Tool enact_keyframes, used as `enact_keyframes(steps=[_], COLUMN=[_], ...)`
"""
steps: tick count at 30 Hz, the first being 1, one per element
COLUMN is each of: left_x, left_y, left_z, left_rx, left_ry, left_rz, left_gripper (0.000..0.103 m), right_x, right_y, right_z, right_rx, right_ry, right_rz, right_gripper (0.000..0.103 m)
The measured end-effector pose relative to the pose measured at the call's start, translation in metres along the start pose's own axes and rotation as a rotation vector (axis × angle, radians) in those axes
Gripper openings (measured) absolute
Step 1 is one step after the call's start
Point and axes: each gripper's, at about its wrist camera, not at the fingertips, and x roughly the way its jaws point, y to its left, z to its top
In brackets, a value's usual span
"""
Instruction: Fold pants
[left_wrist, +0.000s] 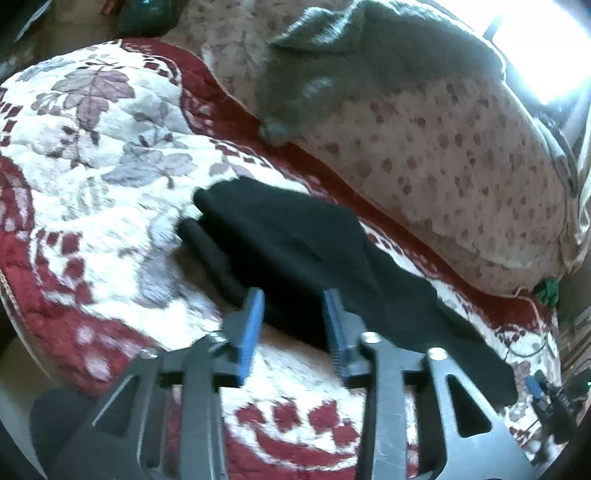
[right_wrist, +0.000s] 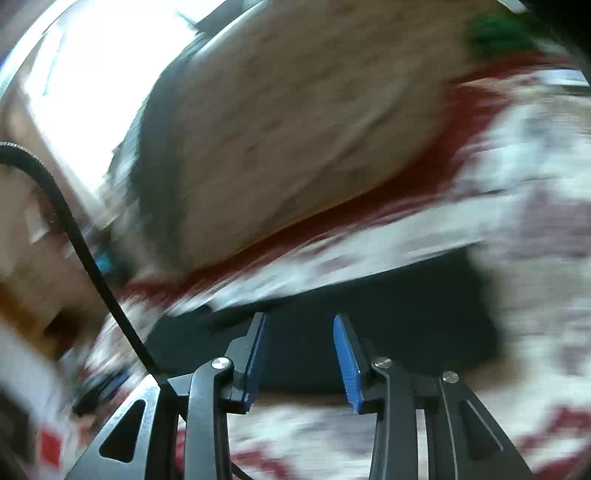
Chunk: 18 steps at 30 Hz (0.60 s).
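Black pants (left_wrist: 295, 251) lie on a red-and-white floral bedspread (left_wrist: 92, 147) beside a pink spotted pillow (left_wrist: 461, 177).

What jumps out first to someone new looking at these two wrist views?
The black pants lying crumpled mid-bed on the red-and-white floral quilt, right ahead of the open left gripper. Behind them, a big spotted pillow with a grey garment draped over it, under window glare. The right wrist view is heavily motion-blurred, its open right gripper over the same dark cloth.
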Motion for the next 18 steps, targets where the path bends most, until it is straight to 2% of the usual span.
enact_keyframes(steps=[1,3,8,13,18], left_x=[-0.001,0.001,0.013,0.038,0.058], left_y=[0.004,0.012,0.026,0.035,0.036], left_z=[0.003,0.009,0.027,0.040,0.045], left_rx=[-0.008,-0.025,-0.044,-0.053,-0.043], left_ry=[-0.002,-0.001,0.019,0.092,0.126], left_rz=[-0.004,0.002,0.032,0.023,0.028], left_gripper=[0.044,0.044,0.044,0.044,0.044], right_x=[0.015,0.052,0.135,0.195,0.229], right_y=[0.014,0.052,0.153,0.224,0.258], right_z=[-0.003,-0.011,-0.032,-0.051,-0.074], right_rx=[-0.022,-0.091,-0.341,-0.528,-0.687], right_ry=[0.031,0.104,0.247,0.319,0.344], right_rz=[0.050,0.137,0.249,0.294,0.266], right_gripper=[0.035,0.035,0.035,0.040,0.043])
